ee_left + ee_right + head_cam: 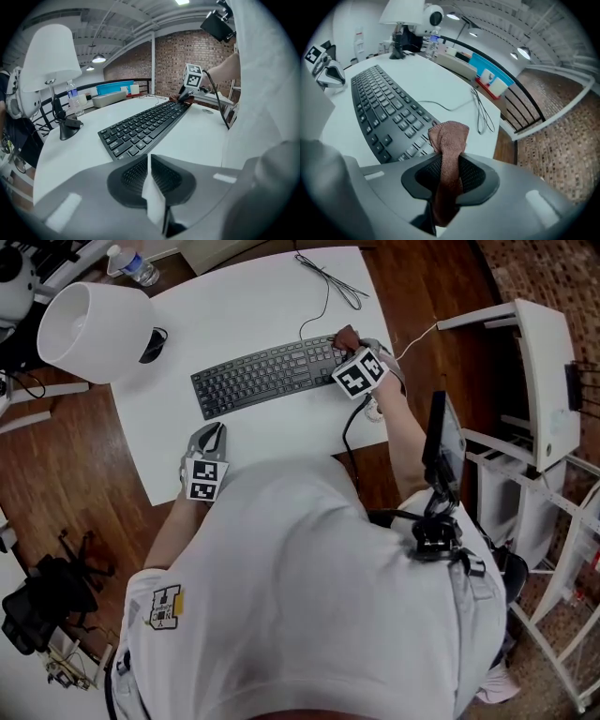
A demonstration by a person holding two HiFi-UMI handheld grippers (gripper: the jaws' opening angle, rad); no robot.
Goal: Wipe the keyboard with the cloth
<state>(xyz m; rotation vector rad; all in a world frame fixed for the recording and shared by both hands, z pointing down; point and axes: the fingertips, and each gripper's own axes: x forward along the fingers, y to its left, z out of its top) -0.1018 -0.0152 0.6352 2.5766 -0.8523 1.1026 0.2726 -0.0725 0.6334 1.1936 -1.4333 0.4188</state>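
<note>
- We see the right tool (pixel 450 161) clenched on a reddish-brown cloth (pixel 449 136). The fabric runs up between both jaws and bunches into a rounded fold past their tips.
- That fold sits at the right-hand end of the black keyboard (pixel 267 378), over the outermost keys. From the right gripper view it seems to rest on them, though we cannot make out the contact itself.
- The keyboard lies at a slant across the middle of the white desk (pixel 281 442), its left end nearer the person than its right end.
- The left tool (pixel 149 159) has its jaws brought together with nothing between them. It points down over the near part of the desk, close to the front edge.
- This left tool is well clear of the keyboard, towards us from its left end, with bare desk between the two.
- In the left gripper view we look along the keyboard's length and find the right tool at its far end.
- A lamp with a wide white shade (pixel 86 320) stands at the desk's far left corner, its dark base on the desk top beside the shade.
- A clear water bottle (pixel 131 265) lies just beyond the lamp, by the far edge.
- A thin dark cable (pixel 330 282) runs from the keyboard's far side across the desk and ends in a loose loop near the back edge.
- The desk stands on a reddish wooden floor (pixel 56 465).
</note>
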